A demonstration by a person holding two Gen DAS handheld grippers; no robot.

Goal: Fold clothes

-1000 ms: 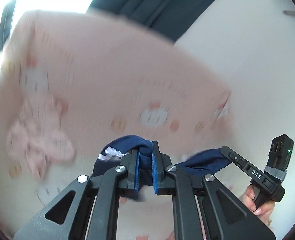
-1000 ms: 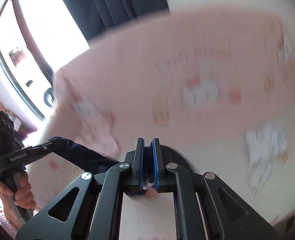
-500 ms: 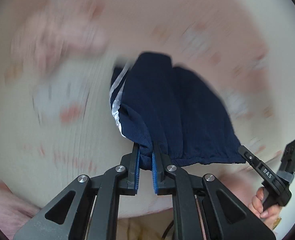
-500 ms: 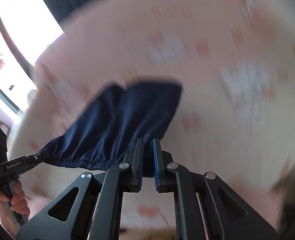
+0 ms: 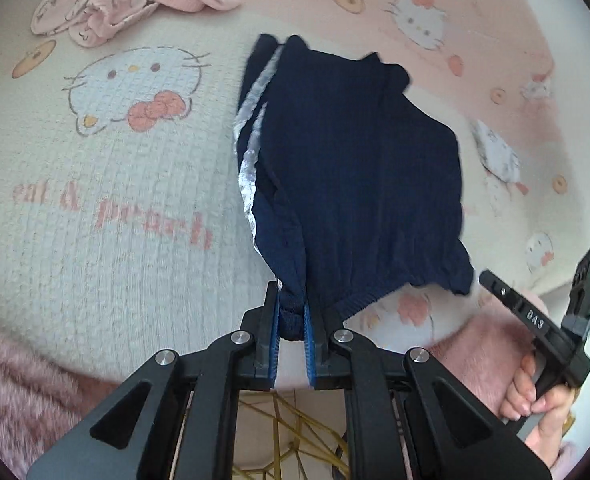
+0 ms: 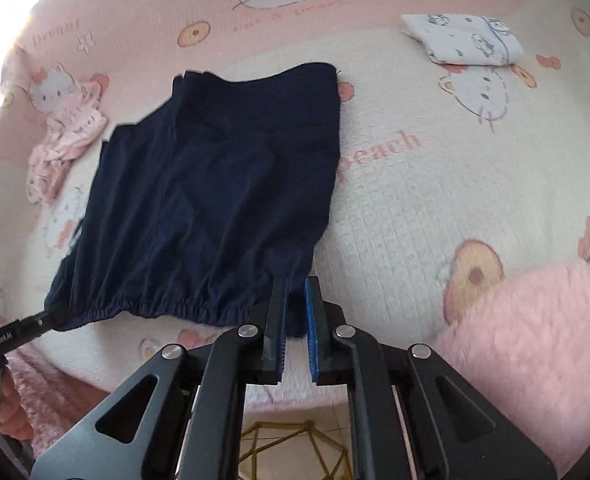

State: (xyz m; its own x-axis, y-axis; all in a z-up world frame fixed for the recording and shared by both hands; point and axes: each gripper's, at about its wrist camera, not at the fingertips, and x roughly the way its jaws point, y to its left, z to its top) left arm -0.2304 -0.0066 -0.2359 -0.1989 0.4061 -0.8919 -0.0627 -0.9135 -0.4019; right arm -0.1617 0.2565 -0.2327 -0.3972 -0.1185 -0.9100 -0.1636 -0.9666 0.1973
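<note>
Shorts (image 5: pixel 359 168), navy blue, lie spread on the blanket (image 5: pixel 127 168) with their waistband at the near edge. The left tongs (image 5: pixel 292 312) are closed on one waistband corner, and the right tongs (image 6: pixel 295 308) are clamped on the opposite corner. Only the left wrist view shows the white stripes (image 5: pixel 251 136) down one side of the shorts. Only the right wrist view shows the gathered elastic (image 6: pixel 167 308) stretched between both tongs, and a pink cushion (image 6: pixel 535 344) right of the shorts. A folded white cloth (image 6: pixel 461 40) lies beyond the shorts, a crumpled pink garment (image 5: pixel 127 0) on their other side.
</note>
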